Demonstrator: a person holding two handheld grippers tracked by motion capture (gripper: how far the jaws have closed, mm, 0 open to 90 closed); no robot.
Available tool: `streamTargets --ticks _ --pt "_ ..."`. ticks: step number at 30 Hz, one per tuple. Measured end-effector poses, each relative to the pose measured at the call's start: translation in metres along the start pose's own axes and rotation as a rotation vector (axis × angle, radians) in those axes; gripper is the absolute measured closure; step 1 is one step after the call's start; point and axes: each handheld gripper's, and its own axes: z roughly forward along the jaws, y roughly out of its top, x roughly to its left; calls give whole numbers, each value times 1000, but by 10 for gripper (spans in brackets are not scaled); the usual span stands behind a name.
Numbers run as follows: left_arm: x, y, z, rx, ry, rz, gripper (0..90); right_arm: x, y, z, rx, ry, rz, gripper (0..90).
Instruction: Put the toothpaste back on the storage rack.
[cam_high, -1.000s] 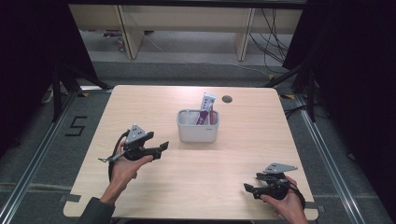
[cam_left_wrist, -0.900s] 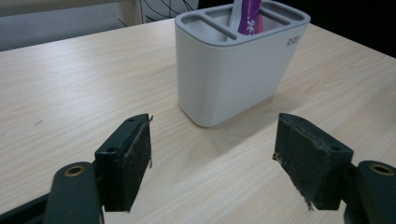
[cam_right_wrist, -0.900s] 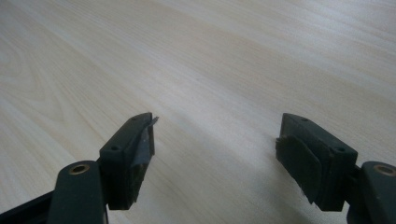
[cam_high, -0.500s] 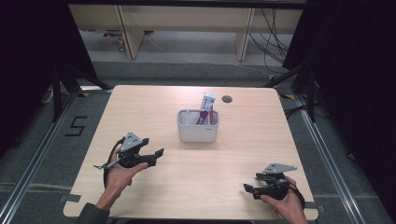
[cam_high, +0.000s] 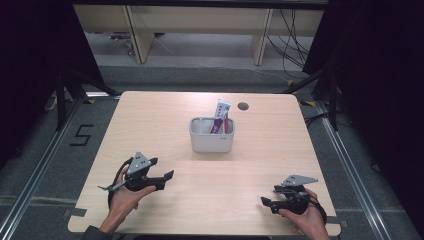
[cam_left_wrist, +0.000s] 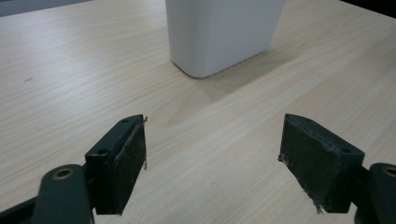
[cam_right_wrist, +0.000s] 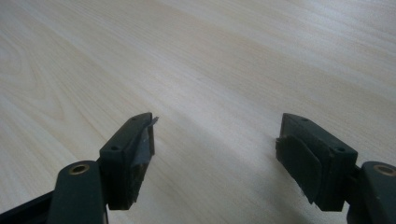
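a pale wooden counter (cam_high: 165, 120) stands in a dark room, with grey floor and shelving legs seen beyond its far edge. near the middle of the counter a white bin (cam_high: 211, 135) is set upright, divided into compartments. a purple-and-white tube (cam_high: 220, 115) leans in its right compartment, and a red item beside it is too small to be made out. a small dark round hole (cam_high: 243, 106) is seen in the counter behind the bin.

the left gripper (cam_high: 165, 176) is held low over the near left part of the counter, well apart from the bin, and is aimed toward it. its jaws have just been opening and are spread wide; in the left gripper view nothing lies between the pads (cam_left_wrist: 133, 156), and the bin's wall (cam_left_wrist: 219, 32) rises ahead. the right gripper (cam_high: 266, 202) rests at the near right edge, its jaws likewise wide and empty over bare wood (cam_right_wrist: 210, 56).

the packing of the bin is judged to be done, or nearly so: the tube is already stowed, nothing loose is left on the counter, and nothing is carried by either gripper. what is left appears to be little more than the hands being settled at the near edge.
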Motion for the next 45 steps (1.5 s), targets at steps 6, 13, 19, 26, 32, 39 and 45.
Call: streamTargets --ticks 6,13,19,26,32,39,45 --pt "-3 -11 -5 20 -1 5 219 1 -2 0 -14 -3 18 281" --pt "-7 -16 -8 28 -6 27 216 3 -2 0 -4 -22 8 281" --pt "-13 -20 -10 42 -8 43 190 6 -3 3 -33 -20 26 281" --pt "-21 -24 -12 64 -31 66 171 4 -2 1 -1 -13 -6 281" --pt "-29 -27 -11 79 -56 84 163 5 -2 1 9 3 -9 273" --pt "-38 -31 -5 103 -69 99 163 8 -2 2 -1 -19 -17 245" --pt "-39 -32 -2 125 -84 122 161 9 -1 3 -9 -21 -33 219"
